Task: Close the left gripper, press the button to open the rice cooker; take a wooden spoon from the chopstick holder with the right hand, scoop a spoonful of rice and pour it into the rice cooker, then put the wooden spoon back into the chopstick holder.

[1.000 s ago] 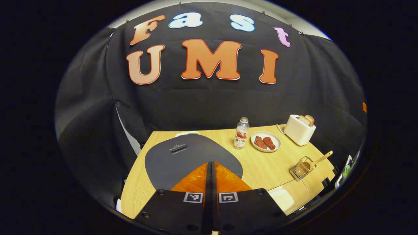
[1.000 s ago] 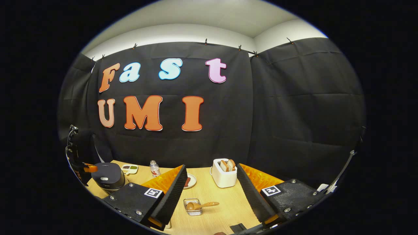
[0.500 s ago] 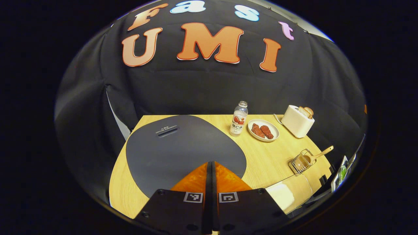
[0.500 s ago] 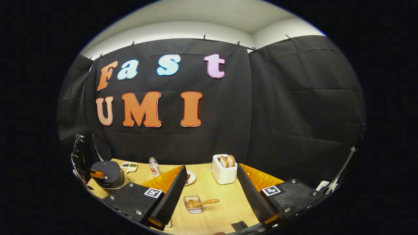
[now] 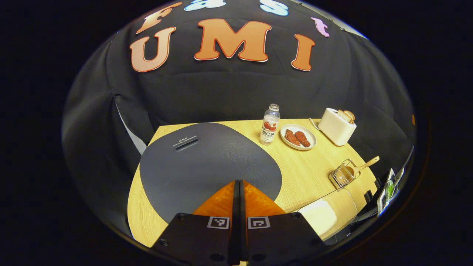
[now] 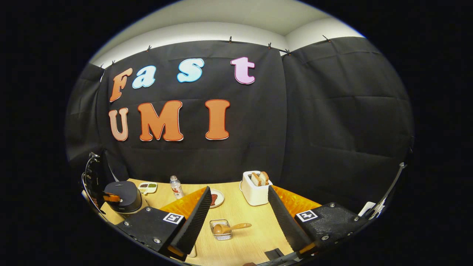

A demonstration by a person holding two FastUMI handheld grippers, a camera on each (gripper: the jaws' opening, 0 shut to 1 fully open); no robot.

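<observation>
We see the left tool [image 5: 239, 184] pinched tight, empty, over the dark grey rice cooker lid [image 5: 207, 159]. Right tool [image 6: 238, 207] gapes wide; wooden spoon [image 6: 231, 227] in wire holder [image 6: 221, 229] just ahead of it.

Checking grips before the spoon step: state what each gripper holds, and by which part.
Nothing is held. The left gripper is shut with nothing between its fingers, above the rice cooker lid. The right gripper is open, and the wooden spoon sits in the chopstick holder.
</observation>
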